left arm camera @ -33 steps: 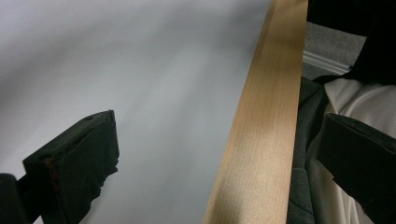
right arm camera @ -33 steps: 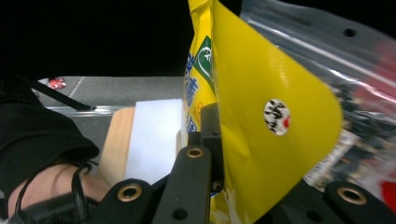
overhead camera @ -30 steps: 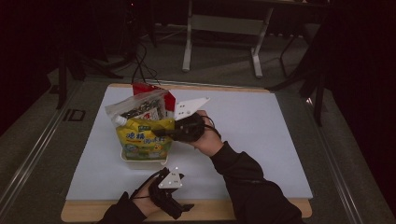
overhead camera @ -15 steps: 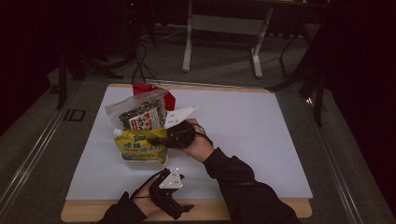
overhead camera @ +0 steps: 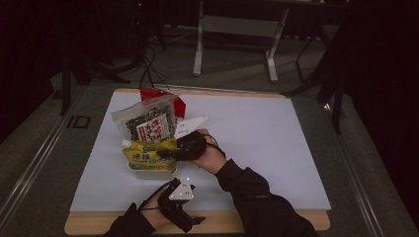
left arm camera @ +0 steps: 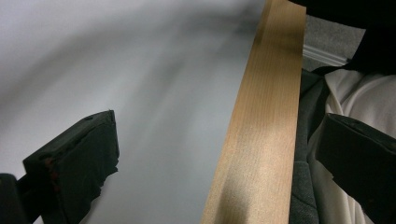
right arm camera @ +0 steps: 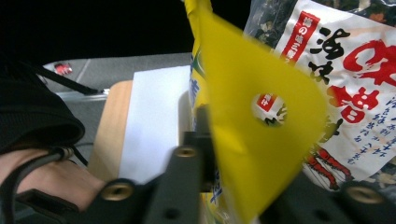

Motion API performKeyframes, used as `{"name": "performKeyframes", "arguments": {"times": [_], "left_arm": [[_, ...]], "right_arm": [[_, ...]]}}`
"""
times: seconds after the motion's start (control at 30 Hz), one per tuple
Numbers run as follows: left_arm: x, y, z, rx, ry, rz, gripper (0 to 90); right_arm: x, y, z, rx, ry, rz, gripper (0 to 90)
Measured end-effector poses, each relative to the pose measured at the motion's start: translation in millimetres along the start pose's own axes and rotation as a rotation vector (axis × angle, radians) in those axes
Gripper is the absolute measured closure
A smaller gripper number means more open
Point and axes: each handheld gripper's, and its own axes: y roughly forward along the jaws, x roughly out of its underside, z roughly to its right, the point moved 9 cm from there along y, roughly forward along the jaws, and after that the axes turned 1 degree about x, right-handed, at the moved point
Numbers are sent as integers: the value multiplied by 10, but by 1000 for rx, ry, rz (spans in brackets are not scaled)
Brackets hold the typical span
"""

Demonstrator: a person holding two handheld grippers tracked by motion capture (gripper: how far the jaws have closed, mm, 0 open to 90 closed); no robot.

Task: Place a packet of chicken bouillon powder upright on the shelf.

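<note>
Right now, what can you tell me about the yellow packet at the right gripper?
The yellow packet is a soft, glossy plastic pouch with blue and white print and a flat top flap with a round hang hole. It lies across a shallow white tray, below the clear seaweed bag. The right gripper has its jaws on the packet's flap edge; they have just been opening slightly.

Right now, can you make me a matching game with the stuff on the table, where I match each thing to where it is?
Things:
1. yellow plastic snack packet
2. clear seaweed bag with red label
3. red box
4. left gripper

Places:
A. at the near wooden table edge
B. behind the clear bag
C. between the jaws of the right gripper, in the white tray
D. standing just behind the yellow packet

Pairs: 1-C, 2-D, 3-B, 4-A
</note>
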Motion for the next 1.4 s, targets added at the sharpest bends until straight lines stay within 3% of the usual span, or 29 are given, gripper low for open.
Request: {"name": "performKeyframes", "arguments": {"times": [0.07,0.3,0.53,0.83,1.03,1.4], "left_arm": [[0,2,-3,-3,0,0,8],[4,18,9,3,-2,-3,8],[-4,13,9,6,3,0,8],[-16,8,-10,-6,10,-1,8],[-8,6,-20,-14,8,-3,8],[-18,9,-12,-10,6,1,8]], "right_arm": [[-9,-29,7,5,11,9,696],[28,-176,82,64,19,2,520],[115,-372,118,121,38,25,396],[314,-717,109,159,70,56,240],[529,-867,75,156,91,54,185],[972,-1012,132,193,160,22,194]]}}
